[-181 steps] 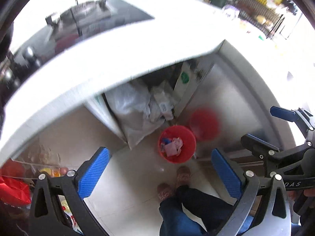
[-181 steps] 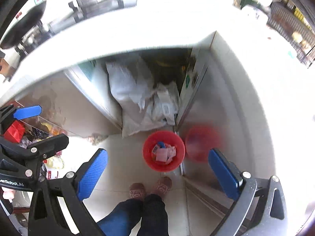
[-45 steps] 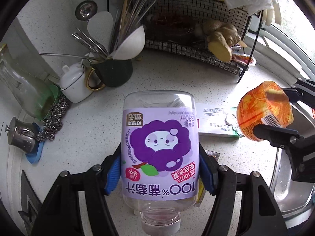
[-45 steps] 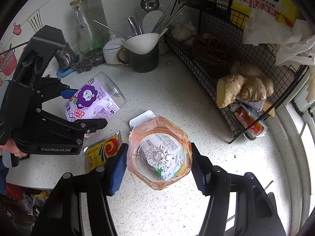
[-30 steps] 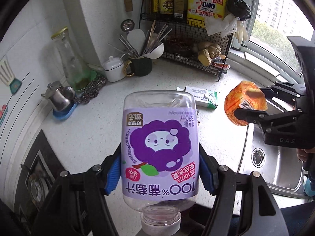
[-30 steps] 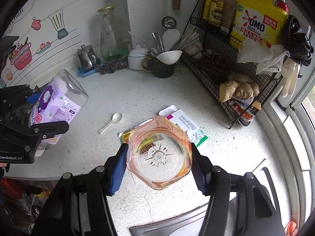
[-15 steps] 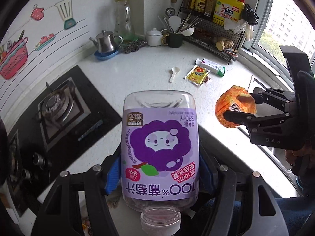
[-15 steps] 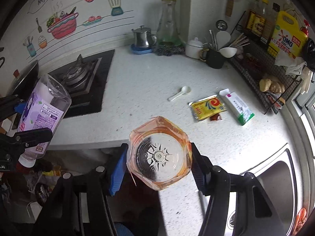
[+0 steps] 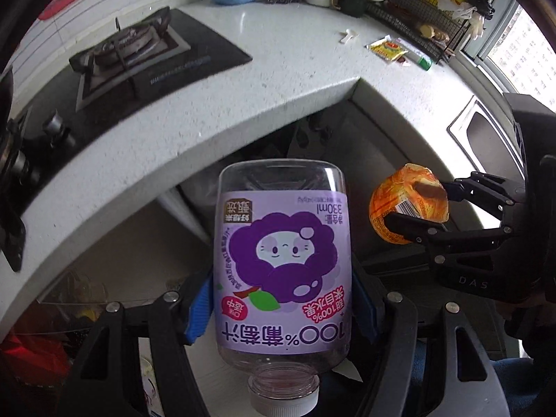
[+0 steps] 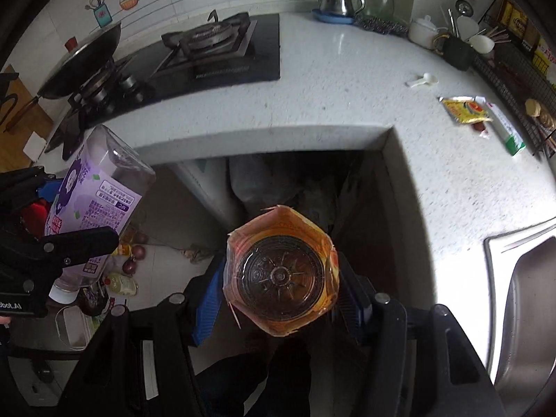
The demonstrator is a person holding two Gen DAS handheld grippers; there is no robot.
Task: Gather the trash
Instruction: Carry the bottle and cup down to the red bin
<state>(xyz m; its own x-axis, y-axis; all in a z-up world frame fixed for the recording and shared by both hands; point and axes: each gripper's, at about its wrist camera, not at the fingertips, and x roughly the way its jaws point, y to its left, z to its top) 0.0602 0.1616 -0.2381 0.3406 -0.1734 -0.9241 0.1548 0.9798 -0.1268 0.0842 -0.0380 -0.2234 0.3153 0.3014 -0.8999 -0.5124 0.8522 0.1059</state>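
Note:
An empty clear bottle with a purple grape-juice label (image 9: pixel 283 260) fills the left wrist view, cap toward the camera. My left gripper (image 9: pixel 281 312) is shut on it, blue pads pressing both sides. To its right, an orange-labelled clear bottle (image 9: pixel 399 208) is clamped in my right gripper (image 9: pixel 417 208). In the right wrist view the orange bottle (image 10: pixel 281 271) shows its base, with my right gripper (image 10: pixel 281 302) shut on it. The purple bottle (image 10: pixel 100 201) in my left gripper (image 10: pixel 62 212) hangs at the left. Both bottles are out past the counter's front edge, above the floor.
The white countertop (image 10: pixel 347 97) carries a gas hob (image 10: pixel 208 48), a white spoon (image 10: pixel 422 80), a yellow packet (image 10: pixel 465 109) and a white-green box (image 10: pixel 507 132). A sink (image 10: pixel 521 312) lies right. Bags fill the dark recess (image 10: pixel 264 180) below. Small bottles and onions (image 10: pixel 132 253) sit on the floor.
Both grippers have drawn back from the counter's far corner and sunk, tipping downward. The view now takes in the counter's front edge and the recess beneath. Both bottles stay gripped.

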